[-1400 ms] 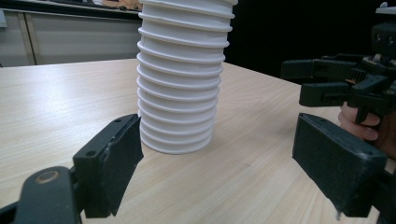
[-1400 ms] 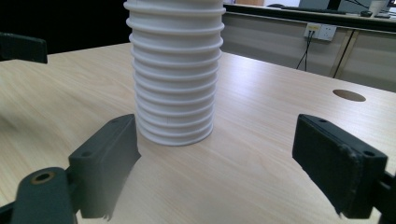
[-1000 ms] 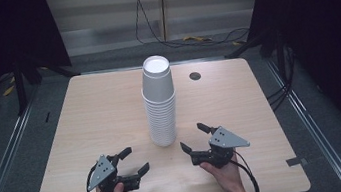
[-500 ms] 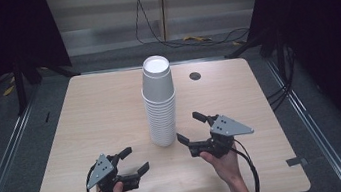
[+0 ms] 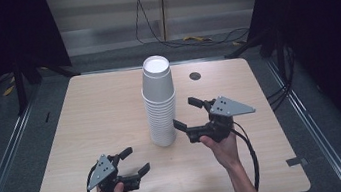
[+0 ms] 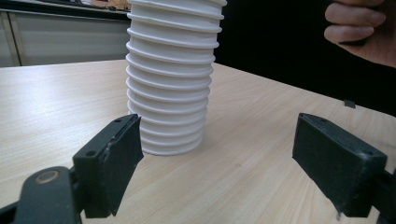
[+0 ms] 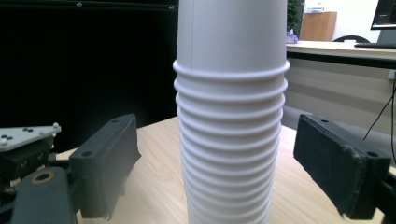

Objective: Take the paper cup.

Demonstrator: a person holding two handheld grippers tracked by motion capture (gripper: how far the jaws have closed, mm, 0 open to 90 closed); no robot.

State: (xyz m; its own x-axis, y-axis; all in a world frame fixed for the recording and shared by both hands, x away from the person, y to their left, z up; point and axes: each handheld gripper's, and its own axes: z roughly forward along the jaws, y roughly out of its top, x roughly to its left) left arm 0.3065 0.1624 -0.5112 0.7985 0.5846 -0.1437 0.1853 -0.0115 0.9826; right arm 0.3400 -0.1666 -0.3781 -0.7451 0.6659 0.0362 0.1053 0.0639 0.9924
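Cup stack (image 5: 160,102) unmoved, right gripper (image 5: 189,114) now closer, fingers wide apart

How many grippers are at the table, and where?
2. The left gripper sits open near the table's front edge, left of the cup stack. The right gripper is open just right of the stack, raised and facing it.

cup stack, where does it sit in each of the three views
High view: the cup stack stands upright at the table's middle, just left of the open right gripper.
Left gripper view: left of centre, beyond the left jaw, its top cut off by the frame.
Right gripper view: dead centre between the two open jaws, close up.
Shared landmark: the light wooden table, on which the stack rests in all three.
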